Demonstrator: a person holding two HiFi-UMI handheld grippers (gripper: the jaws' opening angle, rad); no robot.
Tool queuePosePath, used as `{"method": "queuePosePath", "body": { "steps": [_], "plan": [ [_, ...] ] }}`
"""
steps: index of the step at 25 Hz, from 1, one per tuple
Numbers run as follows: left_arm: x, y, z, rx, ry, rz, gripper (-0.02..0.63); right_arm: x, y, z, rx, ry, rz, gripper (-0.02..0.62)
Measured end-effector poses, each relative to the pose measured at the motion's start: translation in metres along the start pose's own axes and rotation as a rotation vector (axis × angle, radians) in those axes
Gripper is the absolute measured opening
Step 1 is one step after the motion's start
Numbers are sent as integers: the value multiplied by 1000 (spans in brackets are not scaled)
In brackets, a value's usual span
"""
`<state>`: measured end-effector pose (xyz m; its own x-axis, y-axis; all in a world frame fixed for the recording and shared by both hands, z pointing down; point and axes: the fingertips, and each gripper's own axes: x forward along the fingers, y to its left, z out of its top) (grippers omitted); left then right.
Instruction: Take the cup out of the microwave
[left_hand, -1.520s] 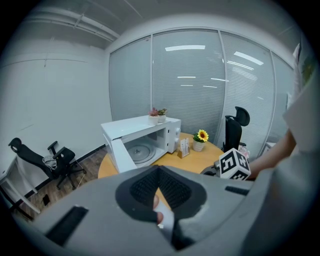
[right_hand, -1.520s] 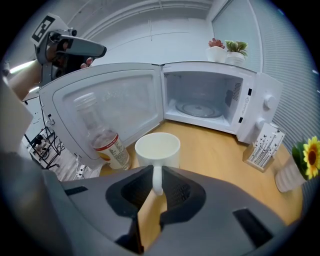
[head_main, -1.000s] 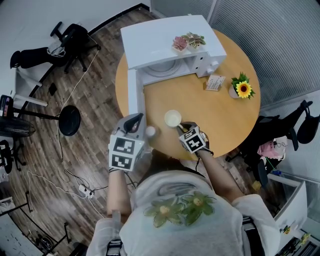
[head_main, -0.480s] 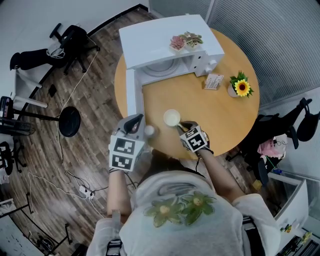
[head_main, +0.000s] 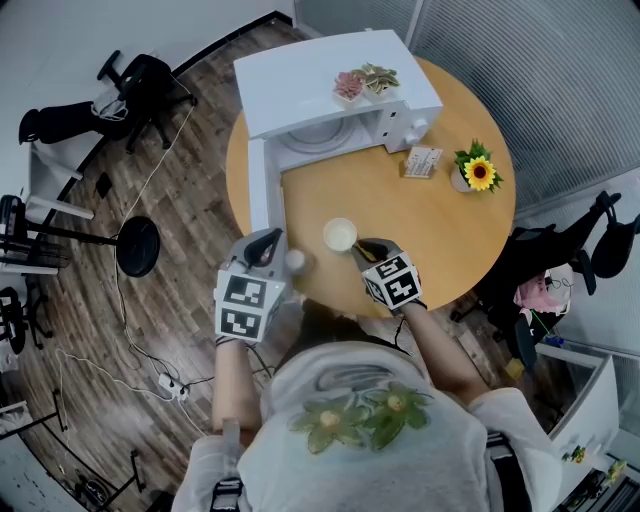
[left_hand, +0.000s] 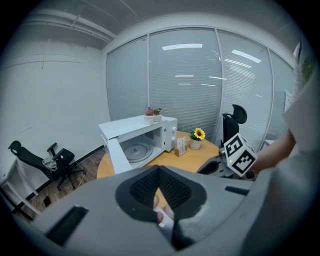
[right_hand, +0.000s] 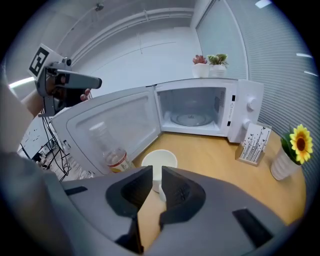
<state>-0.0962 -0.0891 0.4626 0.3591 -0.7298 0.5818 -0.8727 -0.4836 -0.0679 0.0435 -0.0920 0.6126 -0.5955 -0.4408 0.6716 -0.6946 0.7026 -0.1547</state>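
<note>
The table (head_main: 440, 235) carries everything. The microwave (head_main: 320, 75) stands at its far edge, with the door (head_main: 262, 190) swung wide and no cup inside. My left hand-held gripper (head_main: 268, 243) hangs near the door's free end, jaws closed together on nothing I can make out. It sits just where it did a second ago.

The right hand-held gripper (head_main: 365, 250) is what has changed. Its marker cube looks a touch nearer the head camera than before, so I read it as lifting. Its jaws are narrow, pinched on the handle of the cup (head_main: 340, 234), which shows white between the pads in the right gripper view. A bottle (head_main: 296, 261) stands near, between the two grippers.

The cup is outside the microwave, over the table's near half. I cannot tell whether its base has left the wood. I judge the removal all but done.
</note>
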Motion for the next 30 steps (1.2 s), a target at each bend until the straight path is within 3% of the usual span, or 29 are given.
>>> {"method": "queuePosePath", "body": {
  "steps": [9, 21, 30],
  "plan": [
    [-3, -2, 2, 6, -2, 7, 3, -32, 13, 48, 37, -141, 16, 52],
    [-8, -6, 9, 15, -19, 3, 3, -70, 17, 88, 48, -275, -52, 17],
    [-9, -15, 19, 46, -26, -19, 3, -89, 28, 103, 16, -318, -39, 17]
  ]
}}
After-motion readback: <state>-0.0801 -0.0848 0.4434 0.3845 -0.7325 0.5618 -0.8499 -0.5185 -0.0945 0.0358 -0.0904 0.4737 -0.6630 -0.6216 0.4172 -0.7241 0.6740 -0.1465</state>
